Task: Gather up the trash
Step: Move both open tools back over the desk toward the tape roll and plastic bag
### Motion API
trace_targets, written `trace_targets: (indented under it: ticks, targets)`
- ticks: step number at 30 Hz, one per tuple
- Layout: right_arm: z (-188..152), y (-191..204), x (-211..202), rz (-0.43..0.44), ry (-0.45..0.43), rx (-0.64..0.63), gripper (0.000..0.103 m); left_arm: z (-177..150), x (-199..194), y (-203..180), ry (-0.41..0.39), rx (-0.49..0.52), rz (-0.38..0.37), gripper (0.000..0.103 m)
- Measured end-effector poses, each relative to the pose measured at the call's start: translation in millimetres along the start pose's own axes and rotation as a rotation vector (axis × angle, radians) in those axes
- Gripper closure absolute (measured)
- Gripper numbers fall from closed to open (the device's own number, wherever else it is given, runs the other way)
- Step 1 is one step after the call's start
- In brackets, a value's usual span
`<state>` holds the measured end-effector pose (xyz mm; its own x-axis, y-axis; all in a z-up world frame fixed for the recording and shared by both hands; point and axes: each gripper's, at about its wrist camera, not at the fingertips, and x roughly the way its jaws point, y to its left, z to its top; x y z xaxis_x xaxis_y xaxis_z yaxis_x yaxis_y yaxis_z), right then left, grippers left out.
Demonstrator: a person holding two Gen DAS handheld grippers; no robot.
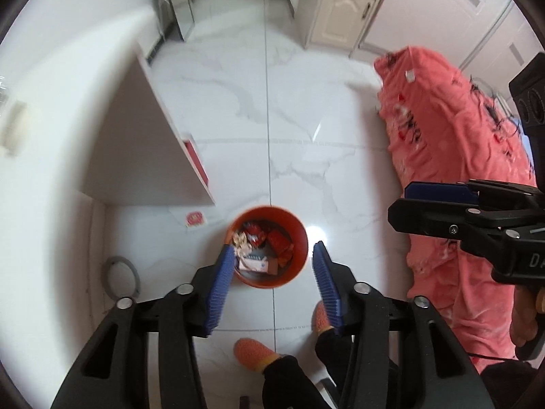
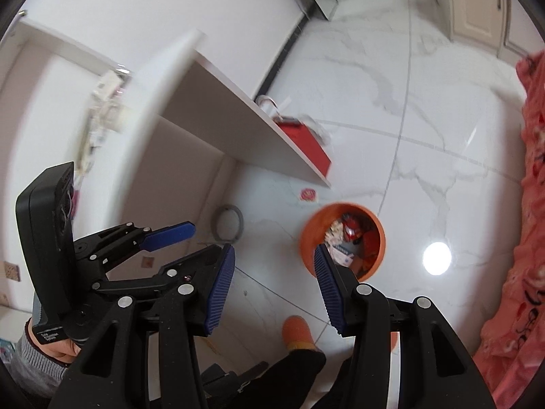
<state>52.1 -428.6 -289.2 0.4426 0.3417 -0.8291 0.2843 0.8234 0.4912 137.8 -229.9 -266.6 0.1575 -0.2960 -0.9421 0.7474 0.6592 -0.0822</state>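
An orange bin (image 1: pixel 299 231) stands on the white marble floor, holding red wrappers, crumpled white paper and a pale packet. My left gripper (image 1: pixel 272 248) hangs high above the bin, pointing down, open with nothing between its blue pads. My right gripper (image 1: pixel 402 204) reaches in from the right at the same height. In the right wrist view the bin (image 2: pixel 376 226) lies below the right-hand finger, and my right gripper (image 2: pixel 274 248) is open and empty. The left gripper (image 2: pixel 201 238) shows beside it on the left. A small red-and-white wrapper (image 1: pixel 195 220) (image 2: pixel 307 194) lies on the floor near the bin.
A white table (image 1: pixel 153 136) stands to the left, with a red box (image 2: pixel 306 143) under it. A pink blanket (image 1: pixel 460 153) covers furniture on the right. A grey ring (image 1: pixel 122 272) lies near the wall. The person's orange slippers (image 1: pixel 252 352) are below me.
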Motion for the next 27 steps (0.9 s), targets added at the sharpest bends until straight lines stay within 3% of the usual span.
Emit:
trace_targets:
  ticks: [1, 7, 13, 19, 27]
  targets:
    - [3, 8, -8, 0.002, -0.009, -0.012, 0.054, 0, -12, 2, -0.022, -0.005, 0.009, 0.042]
    - [23, 68, -48, 0.033, -0.075, -0.111, 0.050, 0, -79, 24, -0.139, -0.030, 0.065, 0.041]
    - [46, 135, -58, 0.092, -0.109, -0.215, 0.050, -5, -124, 57, -0.205, -0.088, 0.147, 0.036]
    - [61, 196, -52, 0.131, -0.121, -0.315, 0.050, -12, -155, 82, -0.243, -0.128, 0.192, 0.034]
    - [79, 242, -21, 0.143, -0.110, -0.364, 0.048, -22, -166, 129, -0.235, -0.167, 0.208, 0.032]
